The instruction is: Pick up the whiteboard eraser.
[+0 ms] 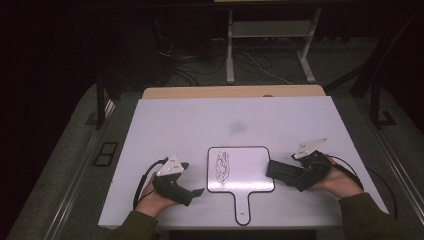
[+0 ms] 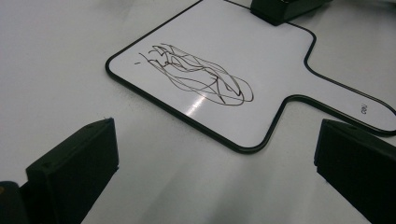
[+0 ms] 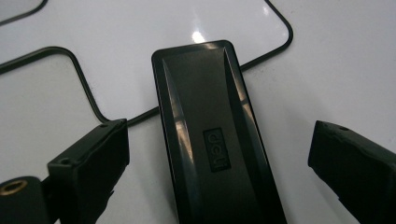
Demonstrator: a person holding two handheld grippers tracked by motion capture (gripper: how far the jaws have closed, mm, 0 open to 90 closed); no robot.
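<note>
Eraser [image 3: 212,140] lies lengthwise between right gripper [image 3: 217,154] jaws, unclenched, far end overlapping whiteboard [image 3: 140,56]

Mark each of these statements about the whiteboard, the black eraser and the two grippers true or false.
1. The whiteboard carries a dark scribble. True.
2. The left gripper grips the board's handle. False: its jaws stand open beside the board, with nothing between them.
3. The black eraser lies between the jaws of the right gripper. True.
4. The eraser rests wholly on the table, clear of the board. False: its far end overlaps the board's edge.
</note>
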